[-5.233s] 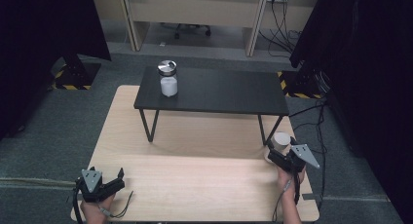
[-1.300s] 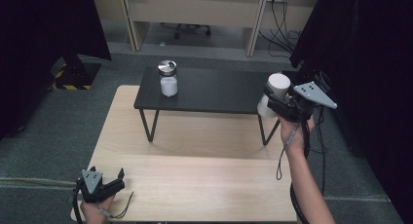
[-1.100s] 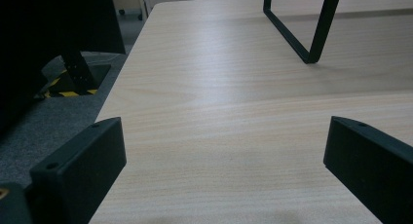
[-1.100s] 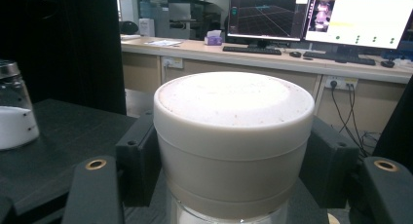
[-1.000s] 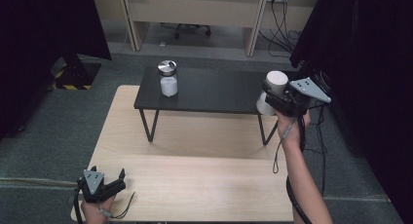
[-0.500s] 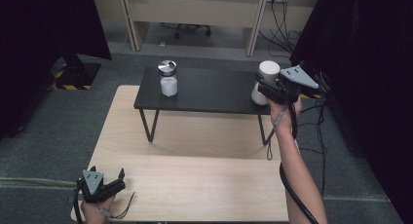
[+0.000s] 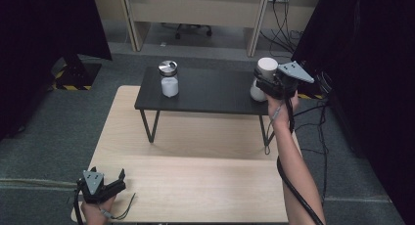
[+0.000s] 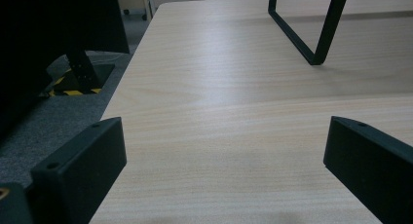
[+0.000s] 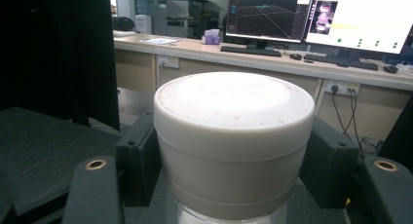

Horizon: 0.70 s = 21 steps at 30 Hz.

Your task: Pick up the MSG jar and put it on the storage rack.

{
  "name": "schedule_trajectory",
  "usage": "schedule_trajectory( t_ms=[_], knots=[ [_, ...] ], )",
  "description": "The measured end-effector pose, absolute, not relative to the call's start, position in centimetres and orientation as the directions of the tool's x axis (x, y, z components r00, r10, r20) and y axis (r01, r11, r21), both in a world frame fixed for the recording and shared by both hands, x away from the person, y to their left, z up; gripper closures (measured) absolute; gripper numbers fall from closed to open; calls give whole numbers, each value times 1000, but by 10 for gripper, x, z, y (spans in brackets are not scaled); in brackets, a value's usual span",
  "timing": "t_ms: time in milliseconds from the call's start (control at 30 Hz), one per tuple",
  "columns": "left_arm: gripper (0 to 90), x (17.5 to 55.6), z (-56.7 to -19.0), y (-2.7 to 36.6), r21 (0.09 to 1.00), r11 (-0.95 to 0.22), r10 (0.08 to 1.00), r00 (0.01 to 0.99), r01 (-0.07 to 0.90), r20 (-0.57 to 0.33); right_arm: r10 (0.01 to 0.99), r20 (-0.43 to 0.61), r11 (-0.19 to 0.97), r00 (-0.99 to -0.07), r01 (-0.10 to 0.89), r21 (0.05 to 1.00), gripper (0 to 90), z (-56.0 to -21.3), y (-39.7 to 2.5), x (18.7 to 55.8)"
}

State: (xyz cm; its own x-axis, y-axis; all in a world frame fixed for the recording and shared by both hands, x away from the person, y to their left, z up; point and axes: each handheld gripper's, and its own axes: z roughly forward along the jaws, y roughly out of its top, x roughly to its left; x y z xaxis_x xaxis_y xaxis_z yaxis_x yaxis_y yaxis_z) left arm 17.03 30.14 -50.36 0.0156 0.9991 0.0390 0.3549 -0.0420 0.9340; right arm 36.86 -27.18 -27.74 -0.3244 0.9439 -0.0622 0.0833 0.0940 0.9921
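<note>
The wooden table carries the black stand, which serves as the reference point. The stand rests on the table's far half. On the stand's left part stands a white jar with a metal lid, upright. At the stand's right end, the right gripper is clamped on a white-capped jar; in the right gripper view both jaws press the cap from either side. Well in front of the stand, at the table's near left corner, the left gripper rests with jaws spread wide, grasping nothing.
</note>
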Motion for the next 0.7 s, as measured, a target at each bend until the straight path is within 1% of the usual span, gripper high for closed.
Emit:
schedule_trajectory(
  t_ms=[167,500,700],
  knots=[
    [9,170,-504,301,934,-43,999,16,355,39,944,-66,96,-324,77,992,339,-281,-273,369],
    [8,170,-504,301,935,-43,999,12,351,41,944,-32,60,-327,76,995,339,-287,-281,372],
    [8,170,-504,301,936,-42,999,11,351,41,943,-30,56,-331,69,996,339,-289,-282,373]
  ],
)
